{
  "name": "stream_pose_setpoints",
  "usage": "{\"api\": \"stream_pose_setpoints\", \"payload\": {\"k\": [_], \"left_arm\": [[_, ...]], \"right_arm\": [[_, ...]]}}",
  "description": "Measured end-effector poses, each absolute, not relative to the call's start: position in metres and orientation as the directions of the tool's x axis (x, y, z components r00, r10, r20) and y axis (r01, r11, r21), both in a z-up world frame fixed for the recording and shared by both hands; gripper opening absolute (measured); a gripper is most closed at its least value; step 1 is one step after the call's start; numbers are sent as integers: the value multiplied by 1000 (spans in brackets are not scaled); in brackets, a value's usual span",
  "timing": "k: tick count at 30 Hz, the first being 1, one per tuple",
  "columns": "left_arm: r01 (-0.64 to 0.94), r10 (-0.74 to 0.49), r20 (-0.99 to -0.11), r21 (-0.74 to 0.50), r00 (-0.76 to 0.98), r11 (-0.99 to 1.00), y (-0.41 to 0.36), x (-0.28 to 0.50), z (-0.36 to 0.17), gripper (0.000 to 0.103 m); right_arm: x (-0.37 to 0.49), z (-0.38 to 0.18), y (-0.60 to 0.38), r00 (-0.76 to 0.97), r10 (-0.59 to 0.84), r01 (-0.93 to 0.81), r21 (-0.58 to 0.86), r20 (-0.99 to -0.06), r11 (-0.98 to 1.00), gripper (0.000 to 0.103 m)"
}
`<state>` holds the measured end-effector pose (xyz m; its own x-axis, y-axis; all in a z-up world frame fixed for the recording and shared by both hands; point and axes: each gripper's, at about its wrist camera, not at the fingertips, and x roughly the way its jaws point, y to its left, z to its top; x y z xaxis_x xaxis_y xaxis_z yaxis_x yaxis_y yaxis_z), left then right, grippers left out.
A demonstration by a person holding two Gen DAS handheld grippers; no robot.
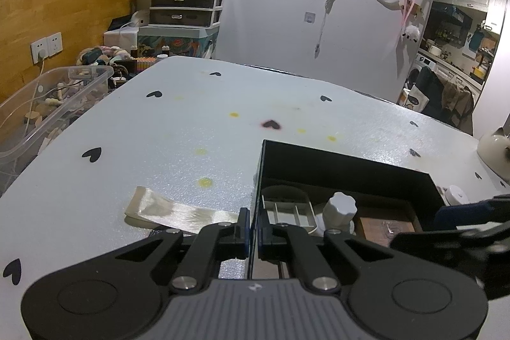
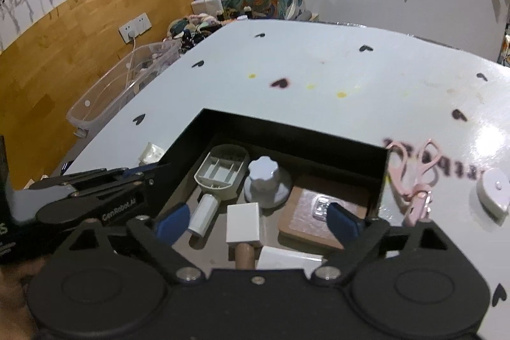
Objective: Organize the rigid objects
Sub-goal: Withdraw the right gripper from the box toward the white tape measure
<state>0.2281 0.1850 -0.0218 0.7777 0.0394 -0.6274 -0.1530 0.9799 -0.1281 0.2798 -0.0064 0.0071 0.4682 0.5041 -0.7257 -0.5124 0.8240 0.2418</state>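
Two hand-held tongs work at a black box (image 2: 376, 168) on a white, heart-dotted table (image 2: 318, 69), into which loose hard items are being gathered. The left tongs (image 1: 252, 230) are clenched on the box's left wall, the thin black edge pinched between the blue pads, apparently to steady it. The right tongs (image 2: 259, 217) hang released over the box interior at the bottom centre of the right wrist view, jaws spread wide with nothing between them; directly below lies a white block (image 2: 243, 227).

Much of the job looks done. Inside the box sit a grey scoop-shaped tray (image 2: 223, 169), a white cylinder (image 2: 204, 214) at its near end, a white knob on a round base (image 2: 266, 184), and a brown board carrying a small clear plastic piece (image 2: 322, 207). A wooden peg (image 2: 244, 254) and a flat white piece (image 2: 287, 258) show at the near edge (partly hidden by the tongs' body).

Still outside, on the table at the right of the frame, are pink scissors (image 2: 414, 171) and a white oval gadget (image 2: 494, 190). In the left wrist view a cream flat strip (image 1: 165, 207) also lies on the table just left of the box. These appear to be what is left.
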Motion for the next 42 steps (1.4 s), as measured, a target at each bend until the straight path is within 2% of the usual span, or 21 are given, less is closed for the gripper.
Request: {"api": "stream_pose_setpoints", "payload": {"k": [5,28,42], "left_arm": [[-158,44,-630,-125,775,979,184,228,-21,3],[-166,53,-634,-121,772,979,184,229,-20,3],[-165,52,-634,-121,772,979,184,229,-20,3]], "right_arm": [[272,17,-15,495,516,-527,230,-700,818,103],[230,61,-89,589,606,-587,233,-534,775,103],[225,34,-159,748,469,-435,187,-470,881,103]]}}
